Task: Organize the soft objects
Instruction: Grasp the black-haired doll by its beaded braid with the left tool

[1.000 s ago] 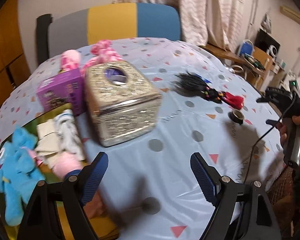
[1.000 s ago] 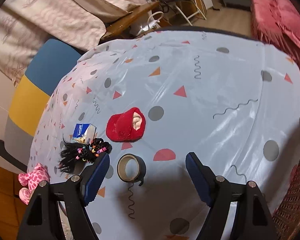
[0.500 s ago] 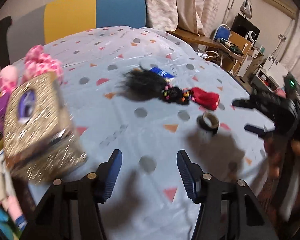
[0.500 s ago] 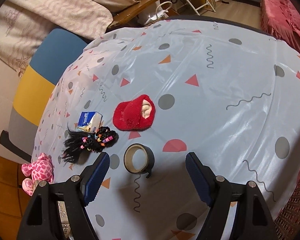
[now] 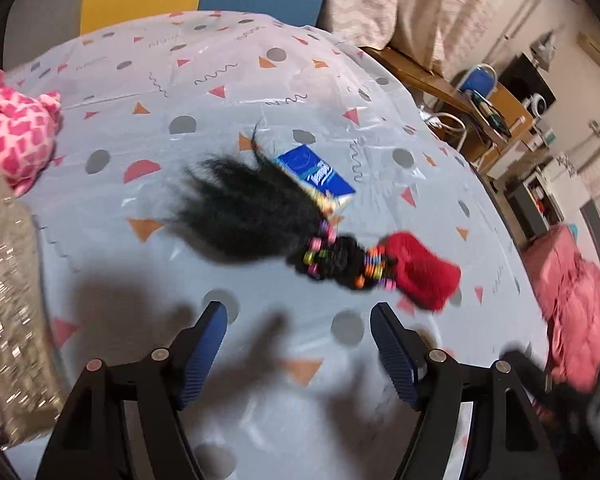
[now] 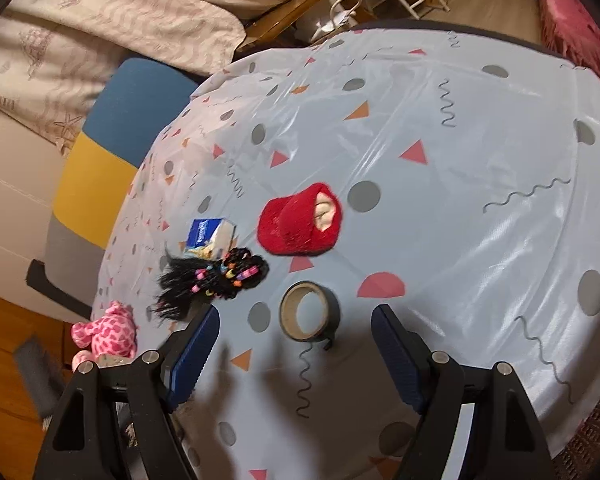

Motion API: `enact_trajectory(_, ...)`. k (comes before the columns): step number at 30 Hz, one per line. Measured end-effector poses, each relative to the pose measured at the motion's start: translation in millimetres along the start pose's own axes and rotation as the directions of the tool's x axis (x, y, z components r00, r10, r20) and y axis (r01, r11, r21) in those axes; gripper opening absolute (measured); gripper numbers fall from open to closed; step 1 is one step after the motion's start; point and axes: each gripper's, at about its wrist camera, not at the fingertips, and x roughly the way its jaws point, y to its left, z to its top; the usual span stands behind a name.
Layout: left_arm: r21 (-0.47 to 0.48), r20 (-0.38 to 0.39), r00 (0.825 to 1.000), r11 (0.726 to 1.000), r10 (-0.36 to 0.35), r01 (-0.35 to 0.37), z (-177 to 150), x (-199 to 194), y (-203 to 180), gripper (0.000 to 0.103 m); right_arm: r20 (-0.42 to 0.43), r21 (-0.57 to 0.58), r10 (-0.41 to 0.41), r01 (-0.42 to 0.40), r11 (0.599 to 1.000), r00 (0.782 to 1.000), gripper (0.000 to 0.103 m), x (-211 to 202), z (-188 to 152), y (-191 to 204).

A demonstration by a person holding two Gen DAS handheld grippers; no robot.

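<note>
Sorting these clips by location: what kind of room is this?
Probably a lived-in home room: a table under a patterned plastic tablecloth, a colour-block chair, draped bedding, a plush toy.

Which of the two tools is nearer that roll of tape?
The right tool: the roll of tape lies just ahead of its open tips. The left tool faces the black wig; no tape there.
</note>
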Motion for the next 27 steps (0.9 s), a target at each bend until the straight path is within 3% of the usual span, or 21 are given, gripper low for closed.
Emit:
enact_trajectory(9,-0.164,0.008,1.0,0.986,0.019,-0.018,42,50,-9,0.077,-0.031,0.002,0.055,-0.055,0.998,0.998,0.08,3,-2,2)
enact_trajectory(12,-0.18,-0.049,0.997,0.982,0.052,-0.06,48,76,-8,0.076,-0.038,0.01,0.063,-0.063,0.998,0.997,0.08,5,-1,1)
enact_trajectory(13,-0.172,-0.081,0.995,0.983,0.053,-0.066,47,84,-7,0.072,-0.037,0.013,0.062,-0.062,0.998,0.997,0.08,5,-1,0)
enact_trajectory(15,-0.107,-0.035,0.994,0.988,0.105,-0.108,42,80,-13,0.057,-0.037,0.014,0.059,-0.058,0.998,0.998,0.08,6,-1,0)
enact_trajectory(16,-0.077,-0.037,0.994,0.991,0.105,-0.107,39,78,-14,0.04,-0.037,0.014,0.058,-0.058,0.998,0.998,0.08,6,0,-1)
enact_trajectory(24,0.065,-0.034,0.995,0.994,0.09,-0.088,-10,37,6,0.039,-0.01,0.041,0.078,-0.078,0.996,0.997,0.08,3,2,-6)
enact_trajectory(27,0.176,-0.025,0.996,0.981,0.087,-0.081,-44,15,10,0.04,-0.004,0.054,0.081,-0.081,0.995,0.997,0.08,2,2,-8)
